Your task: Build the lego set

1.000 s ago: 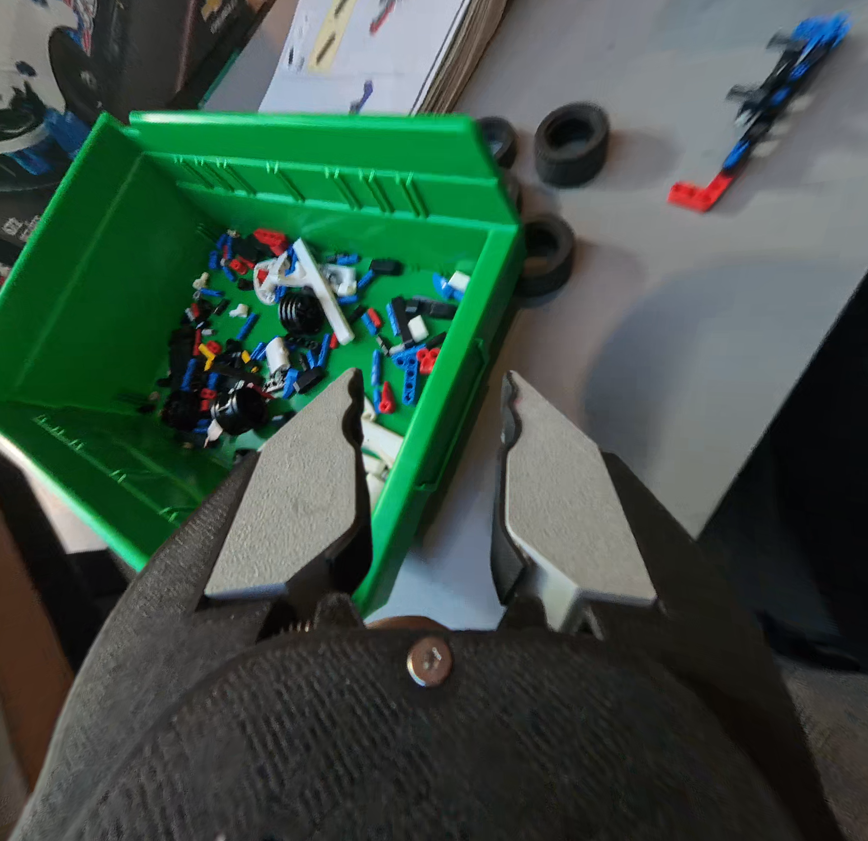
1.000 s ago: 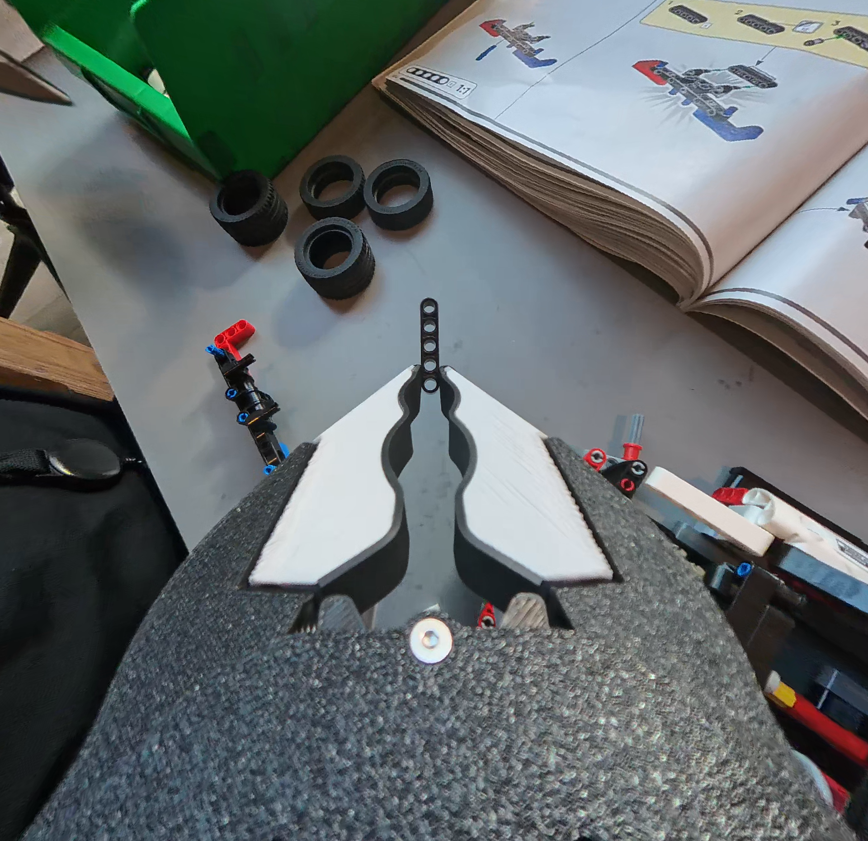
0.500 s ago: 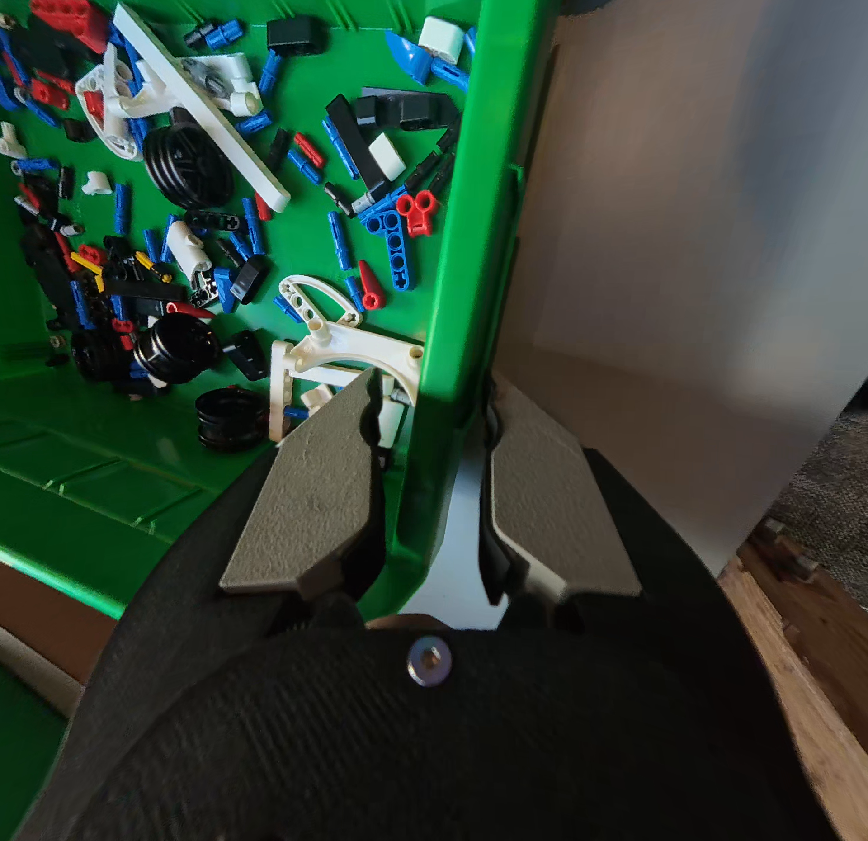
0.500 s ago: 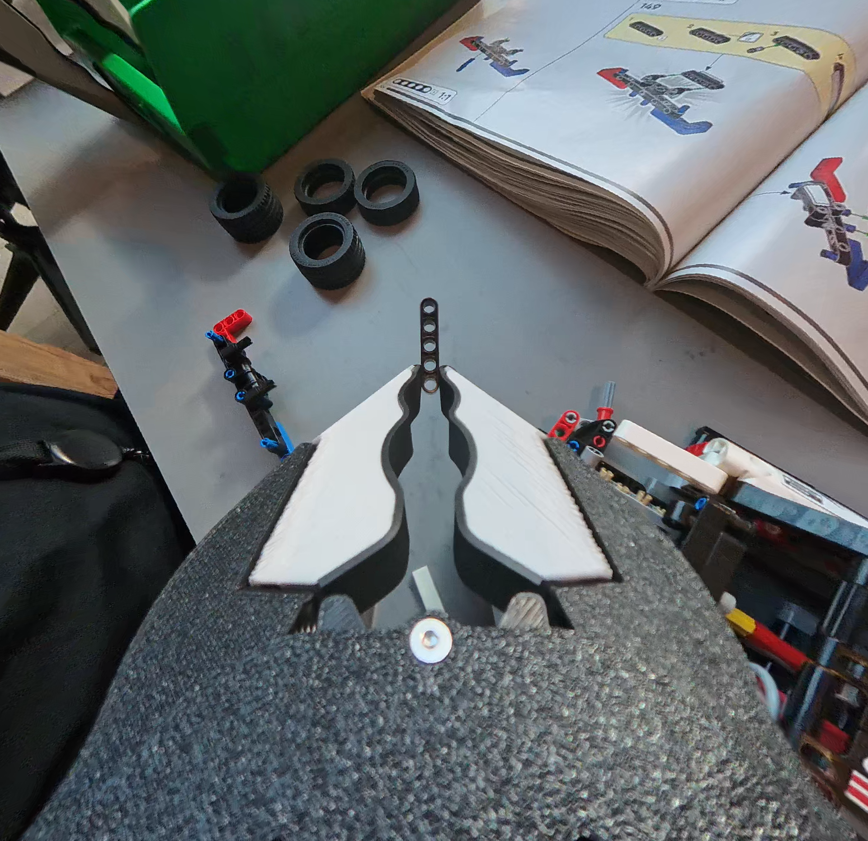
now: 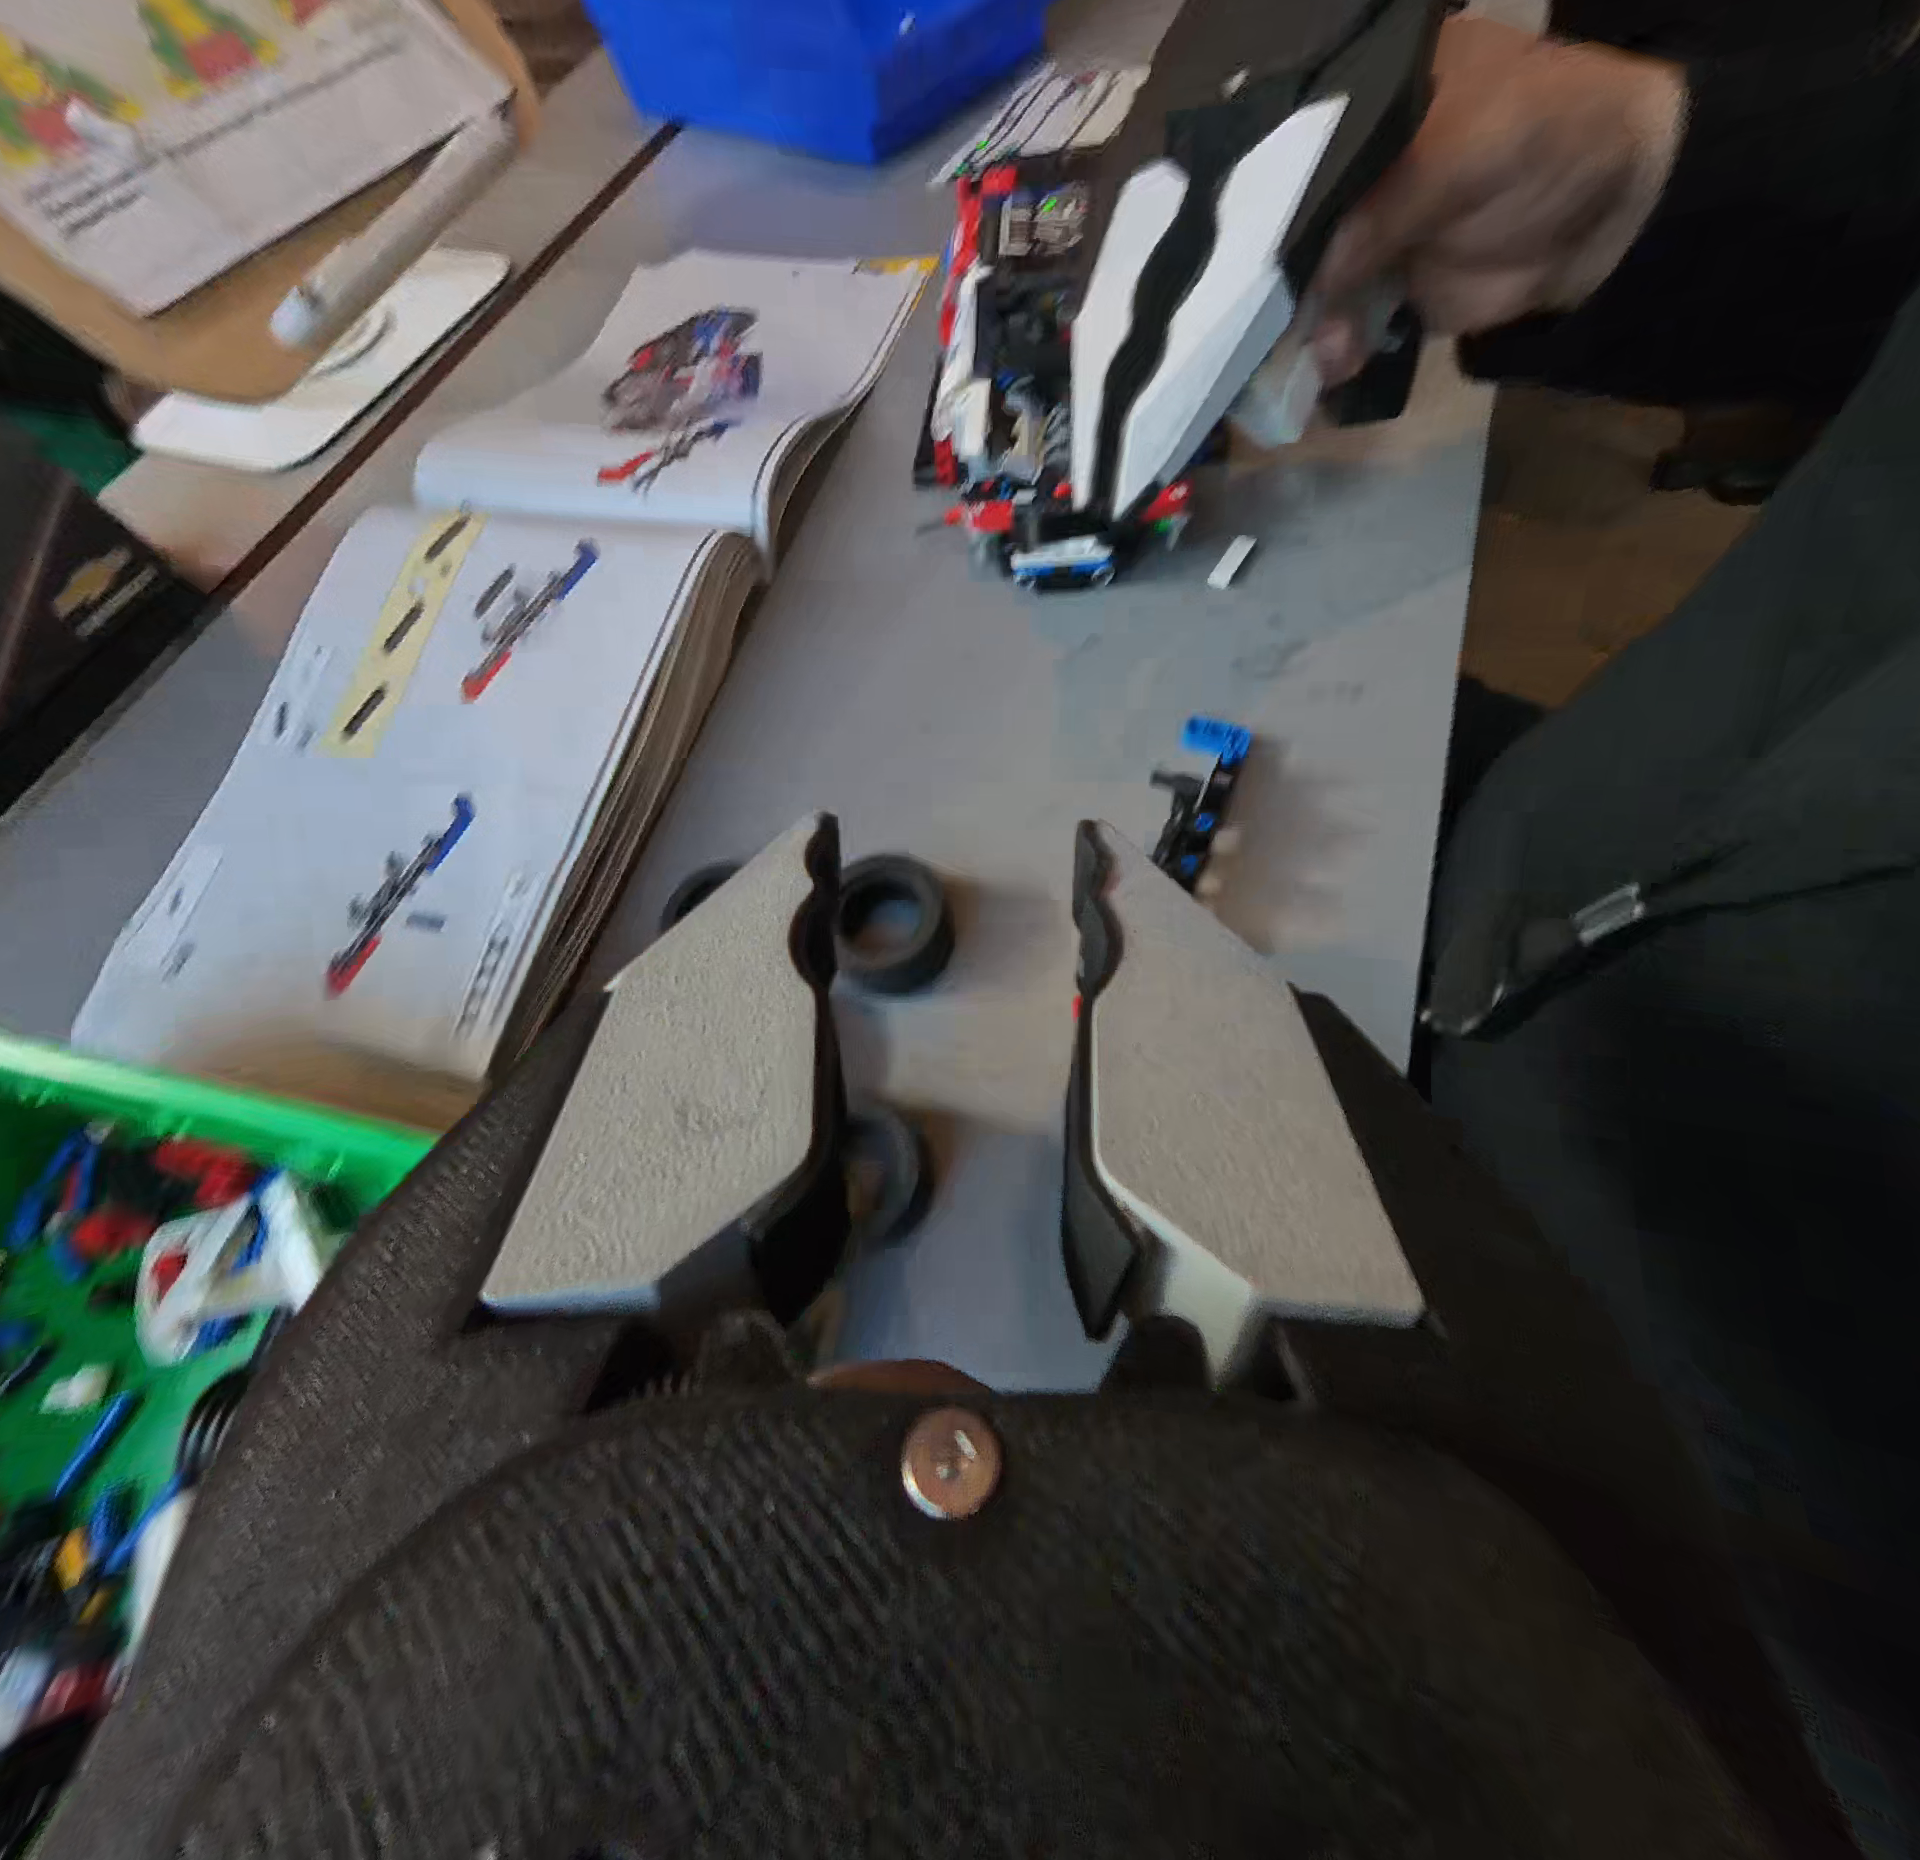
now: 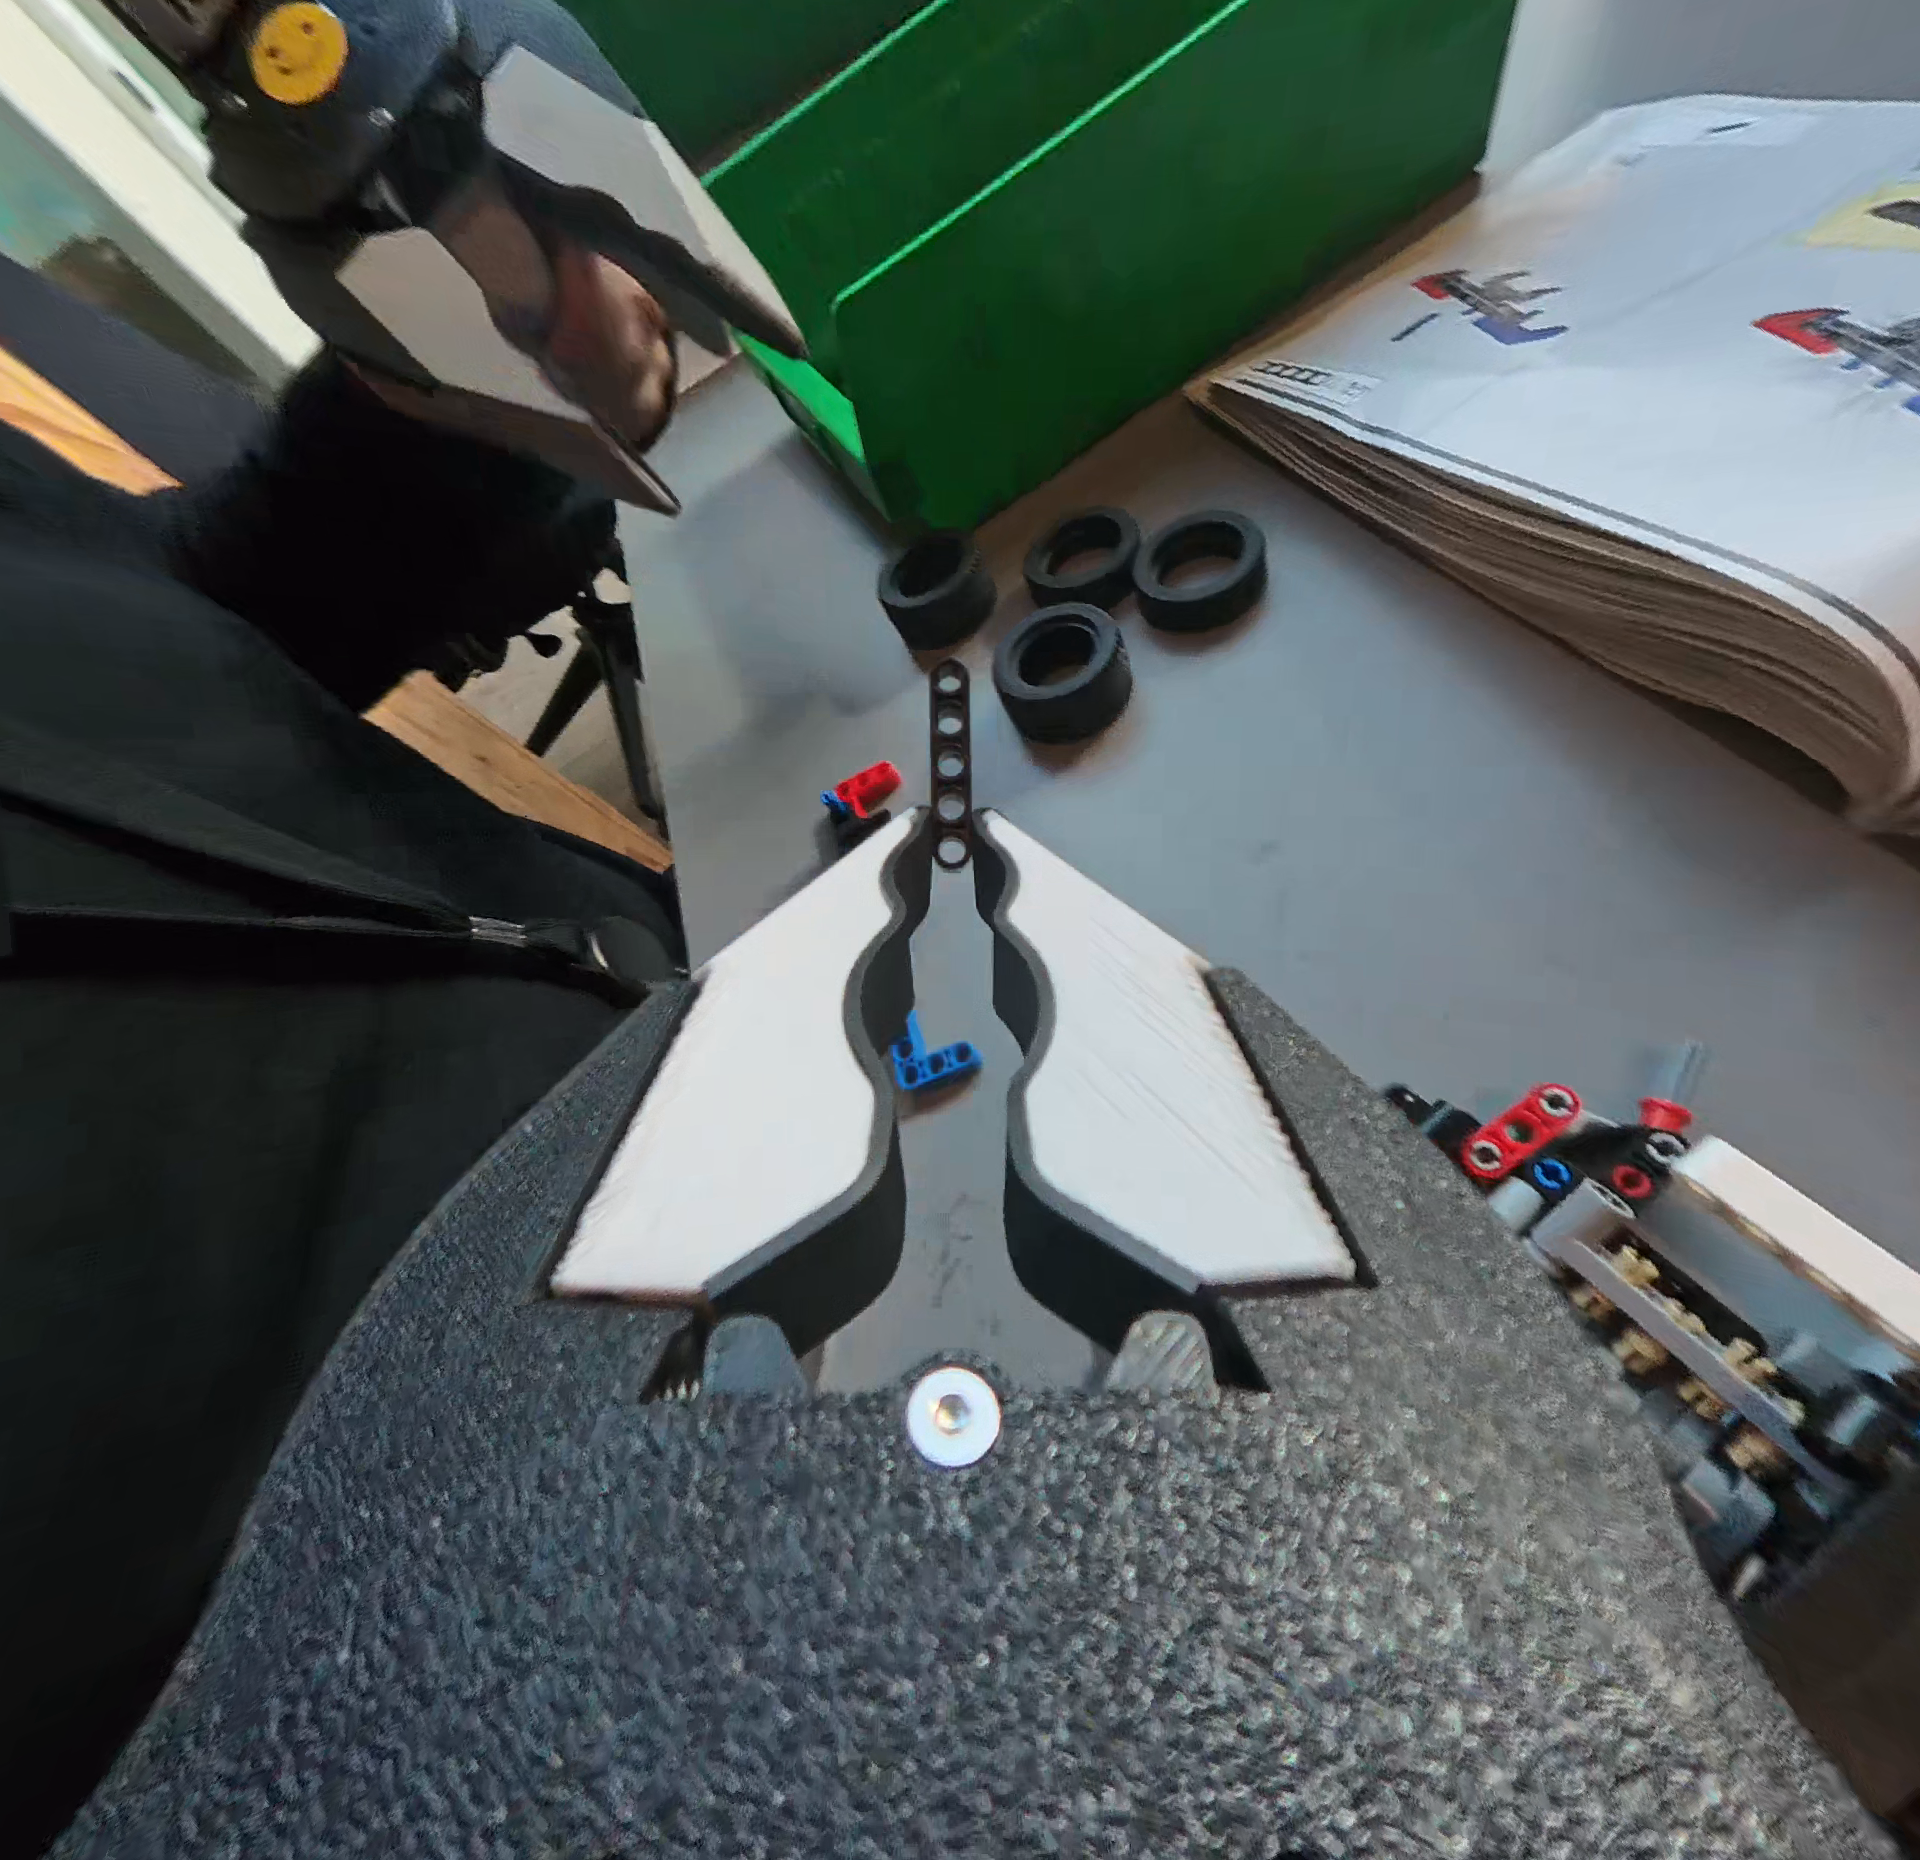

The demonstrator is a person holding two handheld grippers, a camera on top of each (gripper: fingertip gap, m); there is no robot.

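The grey table [image 5: 935, 667] now fills the left wrist view, where 0.5 s ago the inside of the green bin [image 5: 208, 1114] filled it; the bin has slid to 8 o'clock, its loose pieces blurred. The open instruction book [image 5: 436, 730] lies at 10 o'clock, and the partly built model [image 5: 997, 376] stands at 12 o'clock. In the right wrist view the model [image 6: 1683, 1280] sits at 4 o'clock, the book [image 6: 1621, 480] at 2 o'clock, and the bin [image 6: 1091, 210] at 12 o'clock, larger in frame than before.

The left gripper [image 5: 951, 844] is spread wide with nothing between its jaws; 0.5 s ago they straddled the bin wall. It hangs over the table with a black tyre [image 5: 891, 935] showing in the gap. The right gripper [image 6: 951, 823] is pressed together, still pinching the black beam [image 6: 950, 761] by its lower end, the beam pointing to 12 o'clock. In the left wrist view the right gripper [image 5: 1117, 485] appears at 1 o'clock in front of the model, held by a hand [image 5: 1496, 179].

4 tyres [image 6: 1062, 669] lie just above the beam tip. The small red and blue subassembly [image 6: 860, 790] lies at 11 o'clock of the right gripper's tips, nearer them than before. A blue L-shaped piece [image 6: 928, 1057] shows between the right gripper's fingers.
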